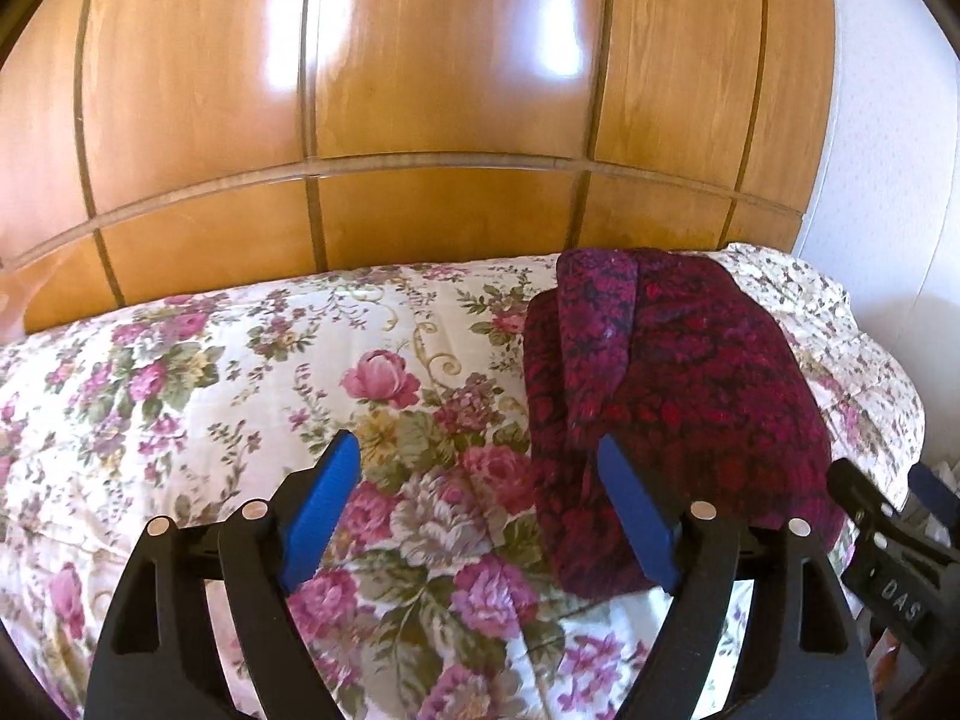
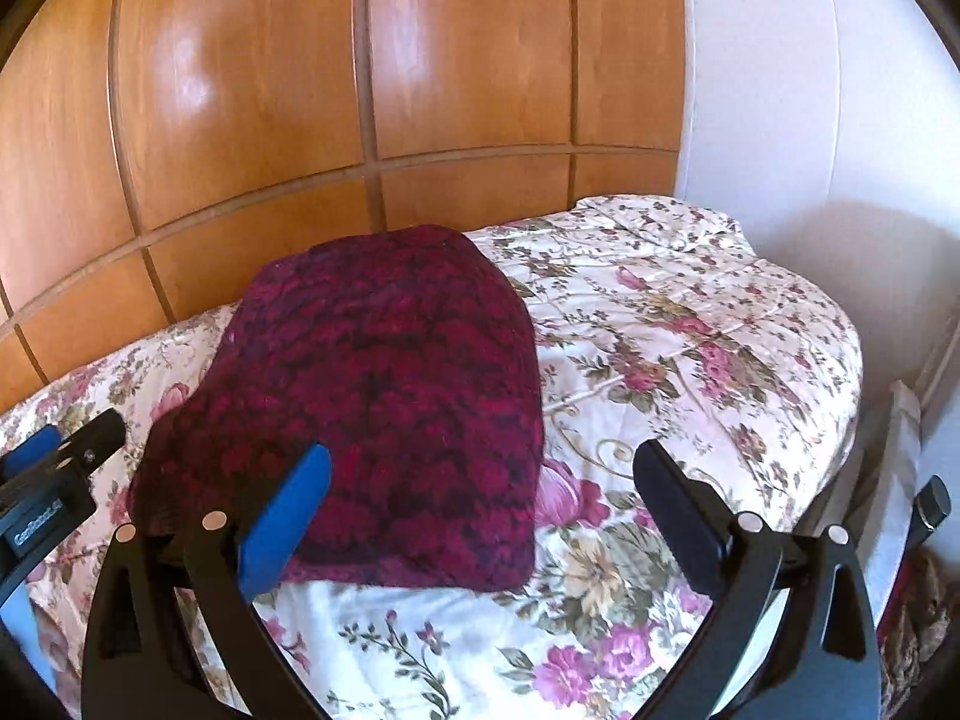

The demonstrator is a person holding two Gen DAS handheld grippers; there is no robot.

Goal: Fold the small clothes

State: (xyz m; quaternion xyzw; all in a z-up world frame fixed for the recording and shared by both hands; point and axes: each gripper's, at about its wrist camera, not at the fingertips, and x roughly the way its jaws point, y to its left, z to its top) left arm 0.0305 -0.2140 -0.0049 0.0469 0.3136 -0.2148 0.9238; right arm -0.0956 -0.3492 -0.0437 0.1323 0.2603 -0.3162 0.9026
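A dark red and magenta patterned garment (image 1: 678, 402) lies folded in a compact block on the floral bedspread (image 1: 240, 372). It also shows in the right wrist view (image 2: 390, 408). My left gripper (image 1: 480, 462) is open and empty, hovering above the bedspread at the garment's left edge; its right finger overlaps the cloth in view. My right gripper (image 2: 486, 480) is open and empty above the garment's near right corner. The right gripper shows at the right edge of the left wrist view (image 1: 888, 516), and the left gripper at the left edge of the right wrist view (image 2: 54, 450).
A glossy wooden panelled wardrobe (image 1: 420, 90) stands right behind the bed. A white wall (image 2: 780, 90) is at the right. The bed's right edge (image 2: 852, 420) drops off beside the wall, with a dark object (image 2: 933, 504) there.
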